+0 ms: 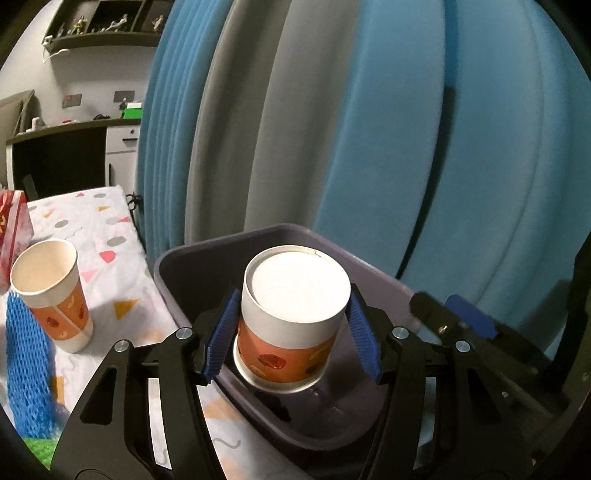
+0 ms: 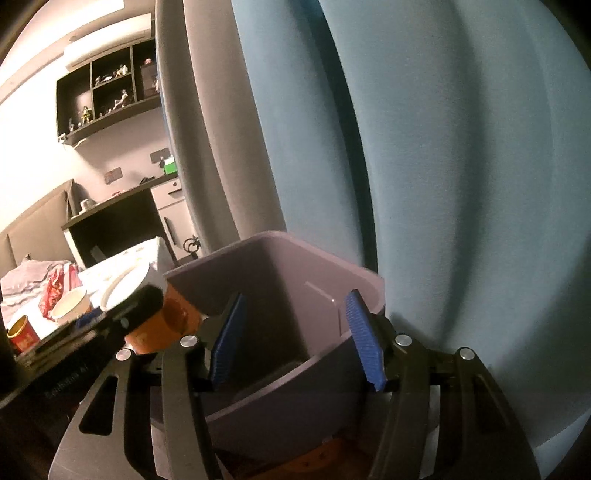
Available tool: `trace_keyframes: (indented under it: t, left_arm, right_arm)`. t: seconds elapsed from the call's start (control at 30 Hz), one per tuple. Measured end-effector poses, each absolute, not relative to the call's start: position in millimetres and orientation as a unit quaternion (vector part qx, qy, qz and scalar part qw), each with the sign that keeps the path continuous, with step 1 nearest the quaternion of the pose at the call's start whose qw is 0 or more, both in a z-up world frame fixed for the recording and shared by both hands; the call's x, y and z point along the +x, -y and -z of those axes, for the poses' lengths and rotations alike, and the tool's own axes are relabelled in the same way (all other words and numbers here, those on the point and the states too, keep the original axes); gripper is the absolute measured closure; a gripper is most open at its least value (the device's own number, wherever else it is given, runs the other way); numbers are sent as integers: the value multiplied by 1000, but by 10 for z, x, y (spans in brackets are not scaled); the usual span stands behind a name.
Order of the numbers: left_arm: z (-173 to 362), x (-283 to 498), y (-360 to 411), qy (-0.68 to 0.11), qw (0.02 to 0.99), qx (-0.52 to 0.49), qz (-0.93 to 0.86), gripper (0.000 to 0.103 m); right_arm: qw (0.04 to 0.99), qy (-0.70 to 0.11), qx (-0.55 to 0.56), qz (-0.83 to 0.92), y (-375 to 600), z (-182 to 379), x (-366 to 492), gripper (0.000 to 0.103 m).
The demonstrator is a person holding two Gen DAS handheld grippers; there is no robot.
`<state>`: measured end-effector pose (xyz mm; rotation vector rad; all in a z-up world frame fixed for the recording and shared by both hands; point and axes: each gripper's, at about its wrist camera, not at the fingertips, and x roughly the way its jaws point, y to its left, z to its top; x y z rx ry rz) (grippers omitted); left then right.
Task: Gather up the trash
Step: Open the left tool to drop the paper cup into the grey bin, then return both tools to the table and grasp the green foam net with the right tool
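The paper cup (image 1: pixel 295 317) sat upside down between the blue pads of your left gripper (image 1: pixel 293 334), white base toward the camera, orange band lower down, its rim hanging over the open mouth of the grey bin (image 1: pixel 192 273). Your left jaws stood about half open, and the left pad (image 1: pixel 221 332) lay against the cup's wall; on the right side a thin gap showed near the top, so whether both pads truly pressed, I could not tell from that view.

From your right wrist, the same cup (image 2: pixel 166 314) peeked out orange behind the left gripper's dark finger, at the bin's left rim. Your right gripper (image 2: pixel 295 341) hung over the bin (image 2: pixel 295 258) too, jaws parted to about mid width and nothing between them, only the bin's grey inner walls beyond.

The bin stood against the right edge of the table (image 1: pixel 107 236), which wore a white cloth dotted with coloured shapes. A second paper cup (image 1: pixel 51 291) stood upright and empty near the table's left edge, well apart from the bin. Just below it lay blue foam netting (image 1: pixel 27 369), with a scrap of green at the table's near corner. A red and white packet (image 1: pixel 13 229) sat behind that cup, at the left edge.

Behind the bin hung blue and grey curtains (image 1: pixel 406 129). Far left, a dark wall shelf (image 1: pixel 99 26) held small figures above a desk.
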<state>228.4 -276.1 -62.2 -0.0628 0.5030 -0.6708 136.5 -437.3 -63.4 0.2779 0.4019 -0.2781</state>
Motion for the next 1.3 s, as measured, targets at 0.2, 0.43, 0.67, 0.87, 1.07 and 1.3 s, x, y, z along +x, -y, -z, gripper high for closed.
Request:
trace_keyframes:
  t: [0.2,0.43,0.67,0.87,1.07,1.3]
  left_arm:
    - [657,2300,2744,-264,912,-30,312,30]
    - [669,2218,2616,-271,918,-16,289,23]
    - [632,2014,2142,-280,938,-9,204,22]
    - [562,1688,1574,-268,952,-21,144,18]
    - [496,1439,967,-261,961,-32,86,17]
    - [460,1074,160,-236,971,-37,-5,16]
  right_arm:
    - [961,-194,140,142,4357,579,1382,45]
    - [964,-185,132,135,4288,513,1302,45]
    - [971,-185,122,93,4041,441,1175,40]
    - [973,-199,113,33,3681,438,1073,39]
    - [971,-216,98,-22,3248,448,982,39]
    - [960,-257,72,-89,2642,563,968,39]
